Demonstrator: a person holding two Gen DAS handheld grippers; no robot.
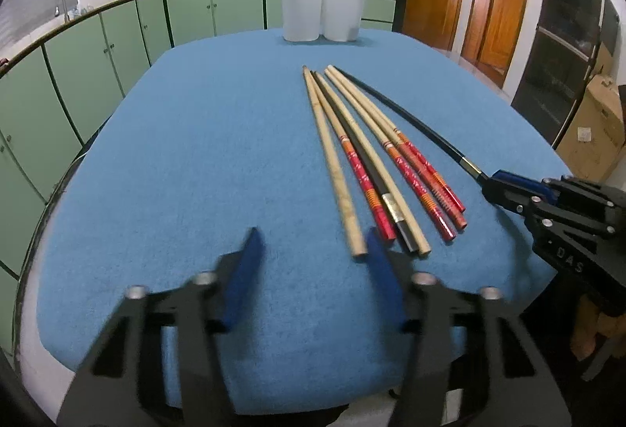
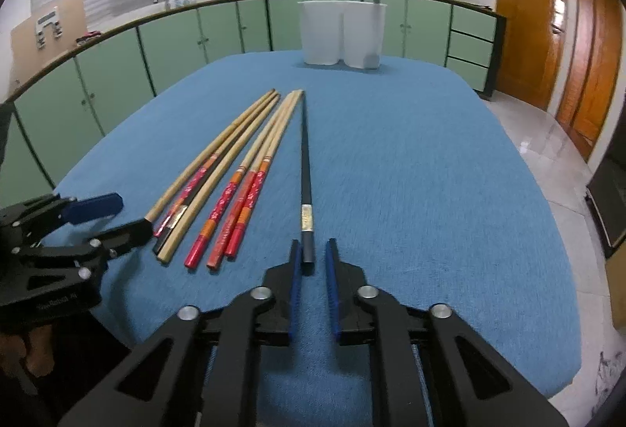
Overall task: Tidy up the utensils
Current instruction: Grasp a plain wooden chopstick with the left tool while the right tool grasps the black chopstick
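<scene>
Lying apart from the bundled chopsticks (image 2: pixel 219 188) on the blue cloth (image 2: pixel 430 173), the black chopstick (image 2: pixel 304 169) is pinched at its thick butt by the right gripper (image 2: pixel 313 255), the left gripper (image 1: pixel 313 243) being spread and empty; it is judged light, stiff and slippery.

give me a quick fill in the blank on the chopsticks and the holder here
1. The tabletop is covered in ____ cloth.
2. The right gripper has its jaws around the end of a ____ chopstick.
3. The white holder stands at the ____ end of the table.

Missing words: blue; black; far
</scene>
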